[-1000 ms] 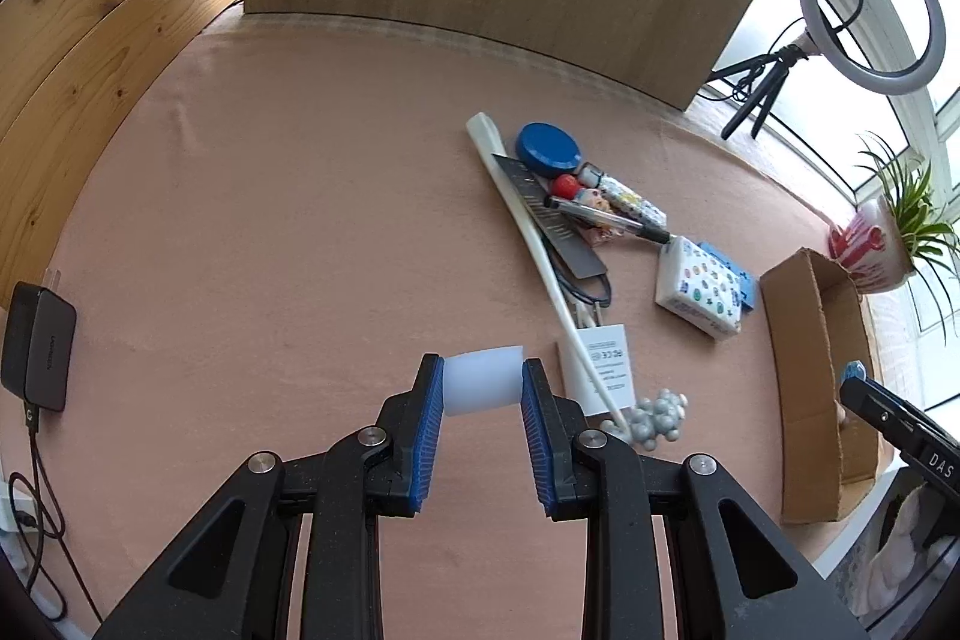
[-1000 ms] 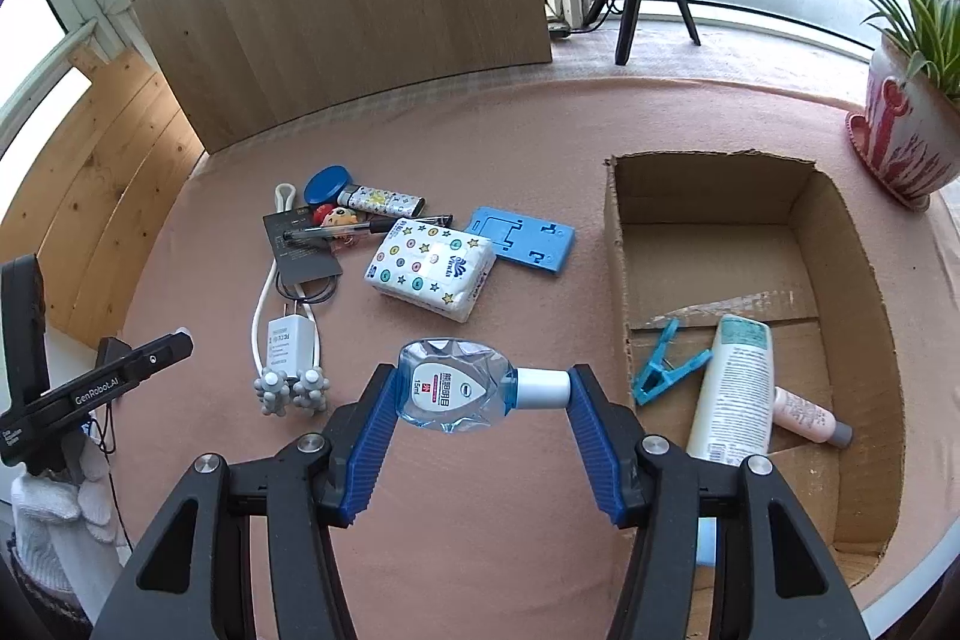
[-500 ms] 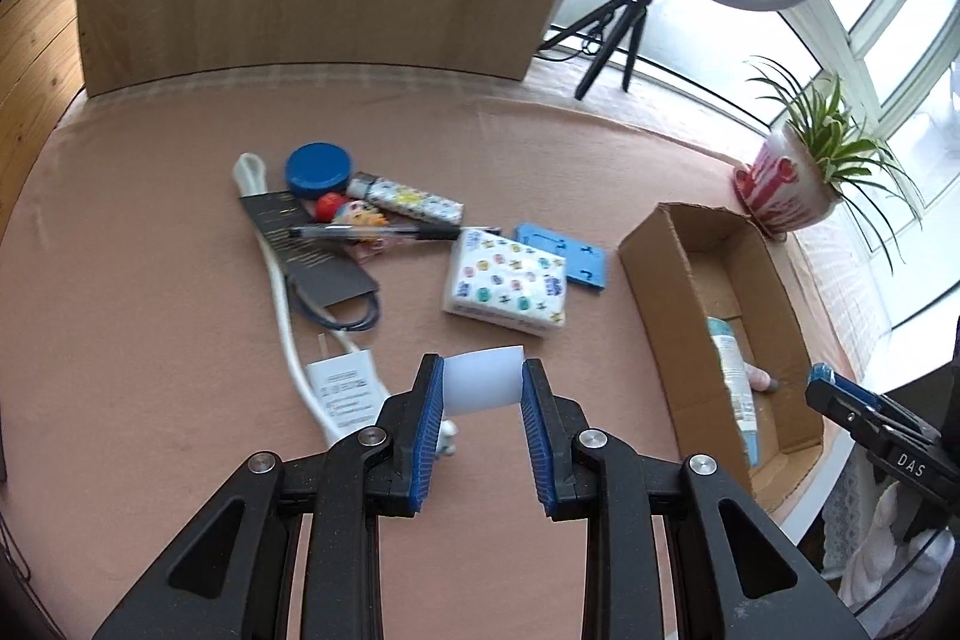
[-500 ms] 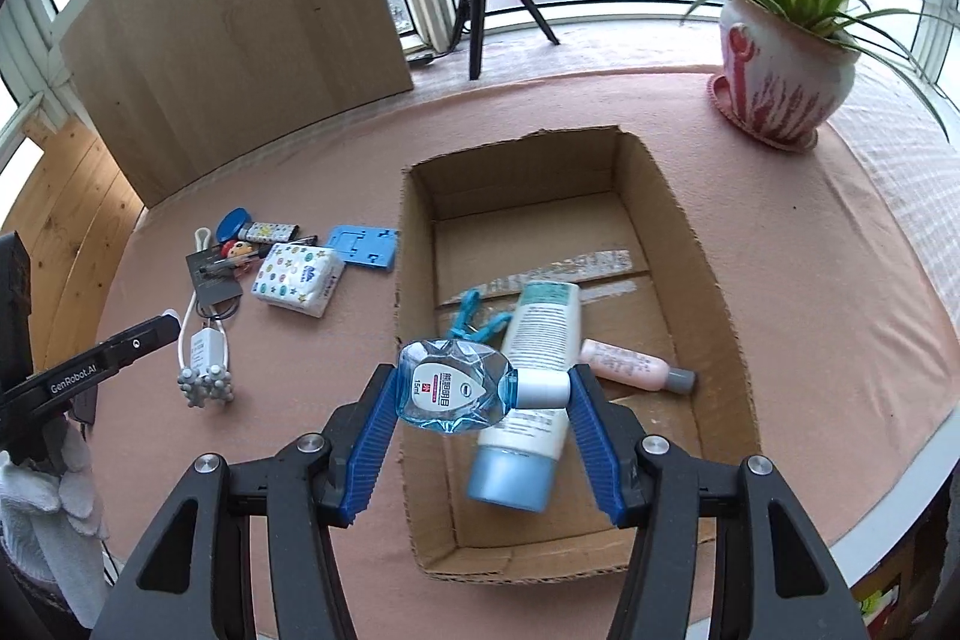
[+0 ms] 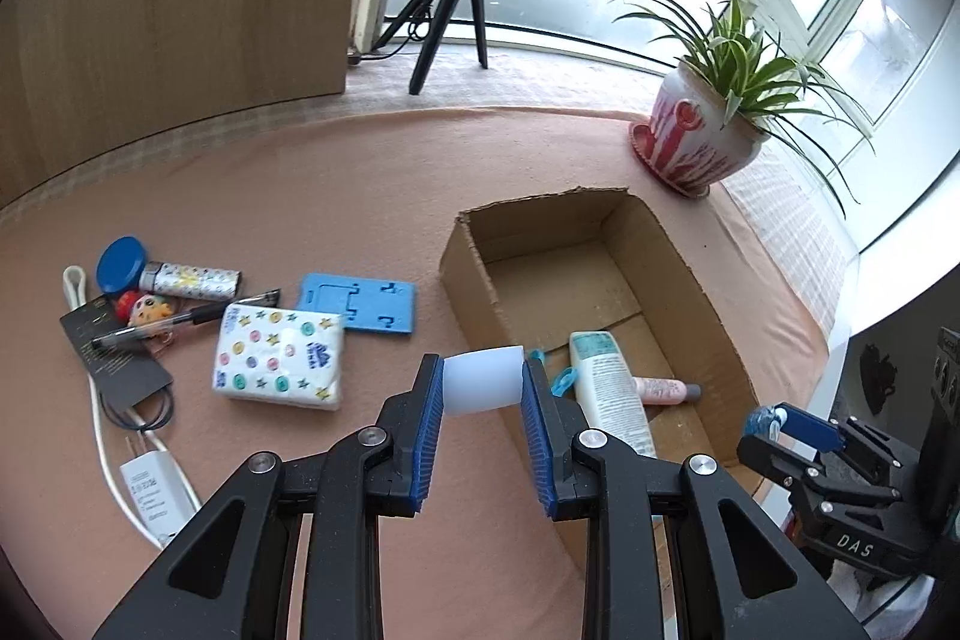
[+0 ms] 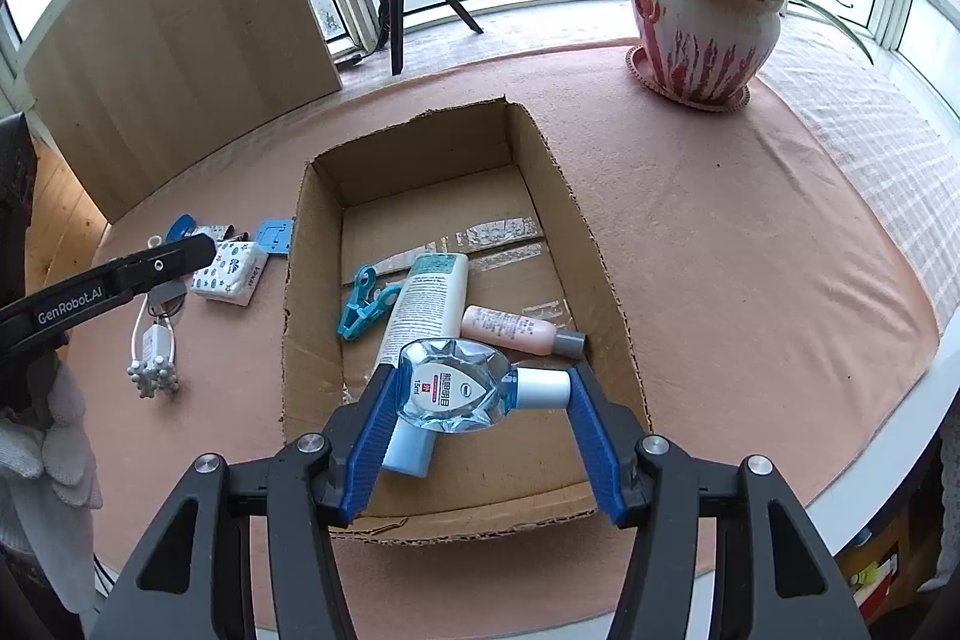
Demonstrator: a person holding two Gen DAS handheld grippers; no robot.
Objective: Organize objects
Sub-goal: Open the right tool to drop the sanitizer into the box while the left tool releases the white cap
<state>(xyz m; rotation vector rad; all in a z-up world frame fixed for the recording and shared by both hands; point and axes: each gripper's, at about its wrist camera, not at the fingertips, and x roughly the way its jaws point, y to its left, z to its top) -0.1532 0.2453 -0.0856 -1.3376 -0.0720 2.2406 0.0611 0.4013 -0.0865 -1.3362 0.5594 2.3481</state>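
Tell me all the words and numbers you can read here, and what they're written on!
"GenRobot.AI": on the left gripper, seen in the right wrist view.
"DAS": on the right gripper, seen in the left wrist view.
"15ml": on the label of the small blue bottle; the characters above it are too small to read.
Print on the white tube, the pink bottle, the tissue pack and the white charger is too blurred to read.

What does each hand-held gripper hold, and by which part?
The left hand-held gripper clamps a white cap by its two ends. The right hand-held gripper clamps a small blue bottle end to end, base and cap.
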